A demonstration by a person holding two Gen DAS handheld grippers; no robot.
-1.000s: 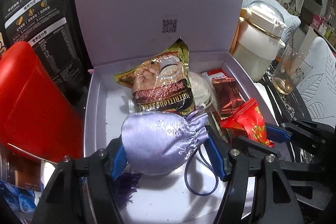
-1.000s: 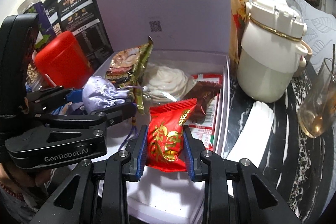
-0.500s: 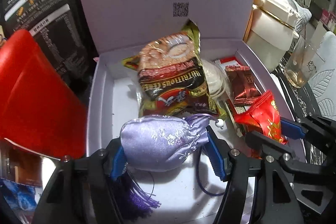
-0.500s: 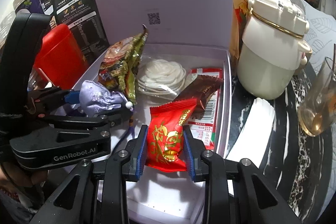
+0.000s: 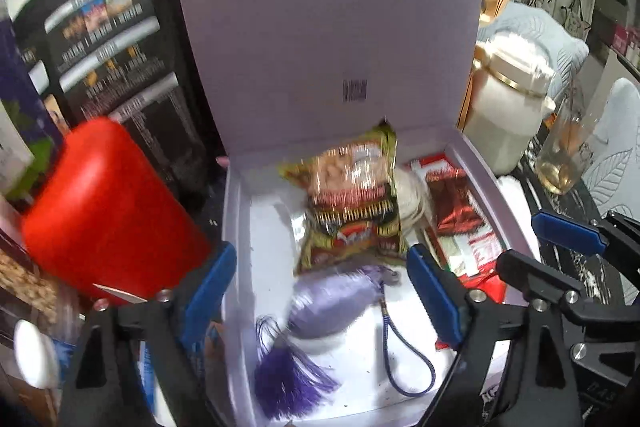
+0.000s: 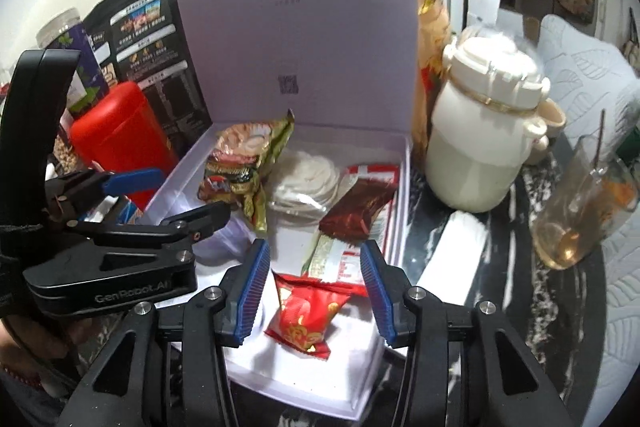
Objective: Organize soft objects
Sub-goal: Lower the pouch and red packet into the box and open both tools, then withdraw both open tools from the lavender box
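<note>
Now both my tongs stand released: the lilac satin drawstring pouch (image 5: 332,301) has dropped from my left tongs (image 5: 320,291) and the red foil snack packet (image 6: 306,315) from my right tongs (image 6: 316,291), both lying near-side inside the open lavender cardboard box (image 5: 236,227)
</note>
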